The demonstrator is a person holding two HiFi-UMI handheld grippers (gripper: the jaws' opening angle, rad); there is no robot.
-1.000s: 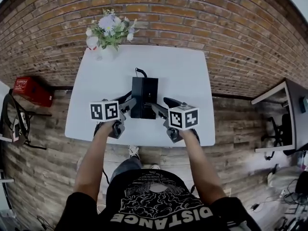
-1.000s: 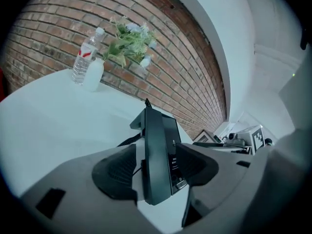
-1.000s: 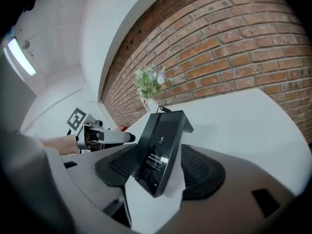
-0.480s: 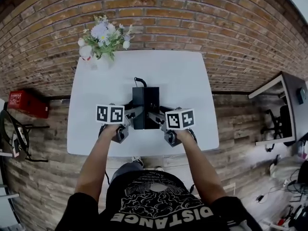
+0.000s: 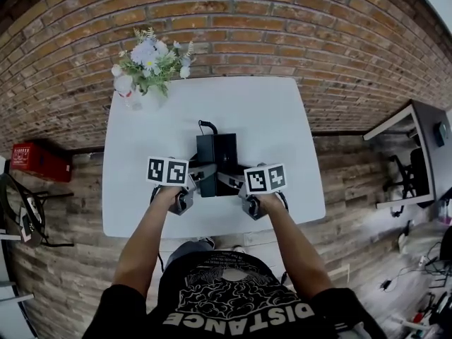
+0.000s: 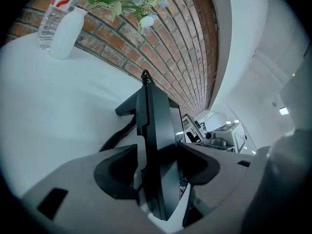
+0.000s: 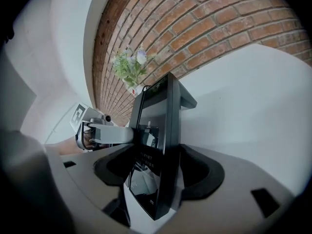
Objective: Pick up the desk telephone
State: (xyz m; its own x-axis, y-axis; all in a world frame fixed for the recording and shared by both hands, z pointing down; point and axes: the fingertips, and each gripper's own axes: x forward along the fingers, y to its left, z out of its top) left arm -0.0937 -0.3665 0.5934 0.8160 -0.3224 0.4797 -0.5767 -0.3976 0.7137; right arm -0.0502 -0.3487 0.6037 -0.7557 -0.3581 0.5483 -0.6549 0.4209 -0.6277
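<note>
Both grippers have closed in on the black desk telephone (image 5: 215,154) since a second ago, sinking lower toward the surface, and their jaws have spread wider. That telephone rests near the middle of the white rectangular surface (image 5: 138,196), with a black coiled cord (image 6: 117,138) trailing along its left side.

The left gripper (image 6: 156,169) has its jaws spread wide on either side of the telephone's left edge: the slim black edge runs up between the two dark pads, which do not visibly press on it. The right gripper (image 7: 158,169) mirrors this on the right edge, jaws likewise spread, with the glossy black body standing between them. The head view shows a person's bare forearms reaching in from below, each gripper topped by a white marker cube (image 5: 167,171).

At the surface's far left corner stands a white vase of pale flowers and green leaves (image 5: 148,58), with a clear plastic bottle (image 6: 51,16) just beside it. Behind the surface rises a red brick wall (image 5: 282,27). A red box (image 5: 39,161) sits on the wooden floor (image 5: 63,260) to the left, against the wall.
</note>
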